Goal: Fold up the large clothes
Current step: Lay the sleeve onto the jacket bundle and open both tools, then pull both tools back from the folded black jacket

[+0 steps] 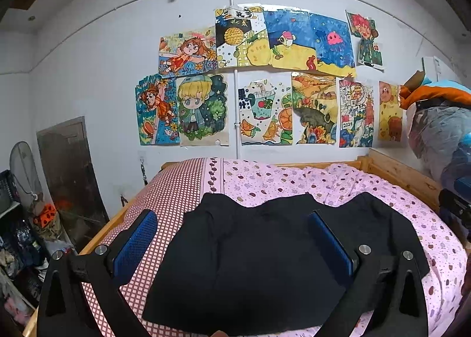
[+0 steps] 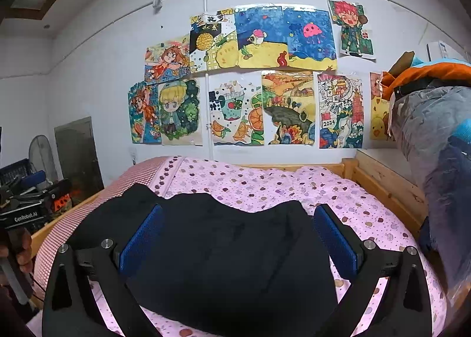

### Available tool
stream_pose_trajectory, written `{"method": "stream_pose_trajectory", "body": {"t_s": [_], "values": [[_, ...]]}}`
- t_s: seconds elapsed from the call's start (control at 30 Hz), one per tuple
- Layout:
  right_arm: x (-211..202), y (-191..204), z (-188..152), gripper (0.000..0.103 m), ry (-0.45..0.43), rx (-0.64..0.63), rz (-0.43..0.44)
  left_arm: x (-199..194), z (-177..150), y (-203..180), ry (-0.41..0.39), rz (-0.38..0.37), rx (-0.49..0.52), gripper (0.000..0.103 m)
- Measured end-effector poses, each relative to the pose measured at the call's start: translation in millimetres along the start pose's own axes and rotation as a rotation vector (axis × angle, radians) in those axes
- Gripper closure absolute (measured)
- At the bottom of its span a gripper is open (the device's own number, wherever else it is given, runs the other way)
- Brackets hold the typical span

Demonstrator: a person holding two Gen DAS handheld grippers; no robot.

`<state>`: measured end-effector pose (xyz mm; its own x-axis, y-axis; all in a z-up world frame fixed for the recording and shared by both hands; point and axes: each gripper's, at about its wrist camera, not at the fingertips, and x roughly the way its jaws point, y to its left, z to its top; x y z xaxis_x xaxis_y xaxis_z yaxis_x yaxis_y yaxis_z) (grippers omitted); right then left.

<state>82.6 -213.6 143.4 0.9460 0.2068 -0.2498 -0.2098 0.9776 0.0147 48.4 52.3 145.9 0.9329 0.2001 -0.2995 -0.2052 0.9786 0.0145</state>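
The left gripper (image 1: pixel 232 236) has its two blue pads (image 1: pixel 135 241) spread wide apart, and nothing is between them but air. It hangs over the near part of the bed. The right gripper (image 2: pixel 238 234) is the same: its blue pads (image 2: pixel 141 238) are far apart and hold nothing.

Under both of them lies the black garment (image 1: pixel 244 266). It is spread out flat on the pink dotted sheet (image 1: pixel 294 181). In the left view, the cloth fills the gap between the fingers and goes out past the right finger. The left finger is over the red checked cloth (image 1: pixel 176 189) instead, just beside the garment's edge. In the right view the black garment (image 2: pixel 229 263) fills the gap too, and it goes out past the left finger. The right finger is over the pink sheet. I cannot tell if any finger touches the cloth.

Nothing sits on top of the garment.

The bed has a wooden frame (image 2: pixel 385 181) around it. On the right is a tall pile of bagged stuff (image 2: pixel 435 136) with an orange thing on top, close to the bed's edge. On the left, by the floor, are a fan (image 1: pixel 23 172) and a messy heap of things.

Far back, the white wall is covered with bright drawings (image 1: pixel 265 80).
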Motion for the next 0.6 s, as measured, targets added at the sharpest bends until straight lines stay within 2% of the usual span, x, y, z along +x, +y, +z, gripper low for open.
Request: {"method": "stream_pose_trajectory", "body": {"t_s": [0.23,0.6], "values": [[-21,13,-10,0.002,-0.002,0.007,0.012,-17,-9,0,0.055,-0.013,0.001,0.0],[-51,29,-21,0.002,-0.005,0.011,0.032,-58,-18,19,-0.009,-0.019,-0.055,0.0]]}}
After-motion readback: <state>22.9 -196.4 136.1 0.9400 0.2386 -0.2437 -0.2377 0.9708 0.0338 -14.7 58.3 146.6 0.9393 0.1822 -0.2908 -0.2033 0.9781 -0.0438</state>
